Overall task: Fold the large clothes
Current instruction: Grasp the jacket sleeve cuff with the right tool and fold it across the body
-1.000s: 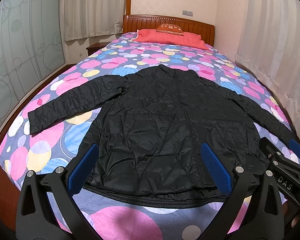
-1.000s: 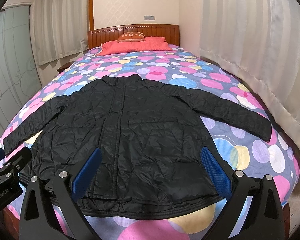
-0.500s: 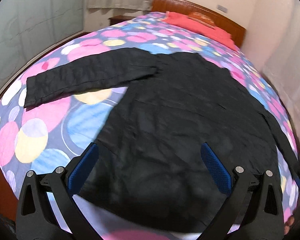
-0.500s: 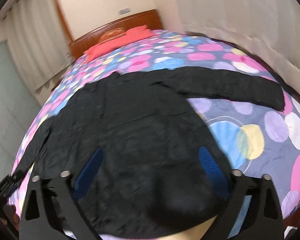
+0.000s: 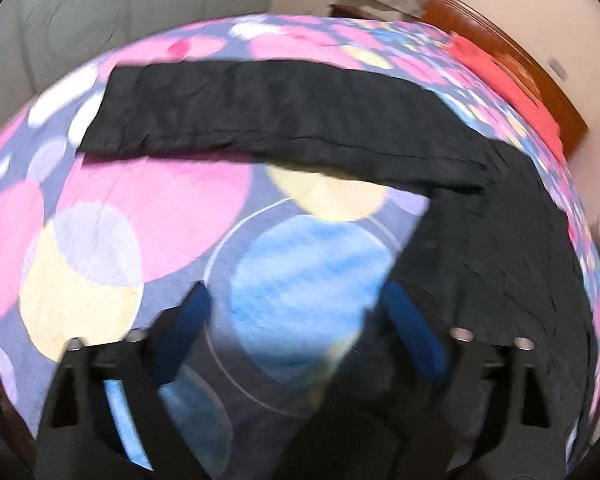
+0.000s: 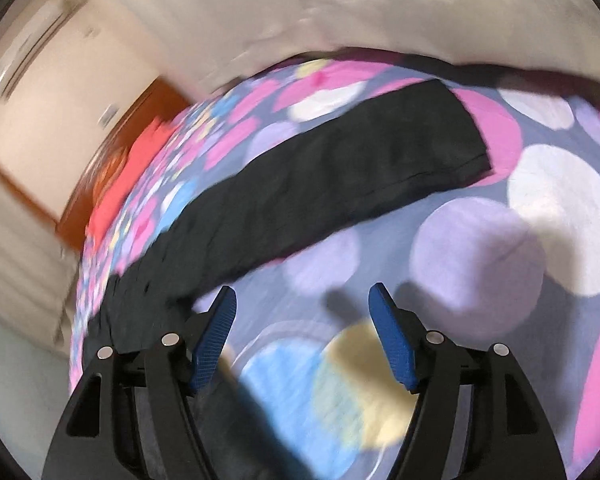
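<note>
A black padded jacket lies spread flat on the bed. In the left wrist view its sleeve stretches across the upper part of the picture, cuff to the left. My left gripper hangs over bare bedspread below that sleeve; its jaws are closing a little, nothing between them, and the jacket's side edge lies beside its right finger. In the right wrist view the other sleeve runs diagonally, cuff at upper right. My right gripper hovers over bedspread just below it, jaws closing, nothing between them.
The bedspread is grey-blue with big pink, blue and yellow circles. Red pillows and a wooden headboard lie at the far end. Pale curtains hang close beyond the bed's right side, a pale wardrobe panel beyond its left edge.
Both grippers have swung outward from the jacket's hem and dropped lower, each rolling toward its own sleeve. The right jaws have narrowed noticeably, the left ones slightly. The jacket has not moved.
</note>
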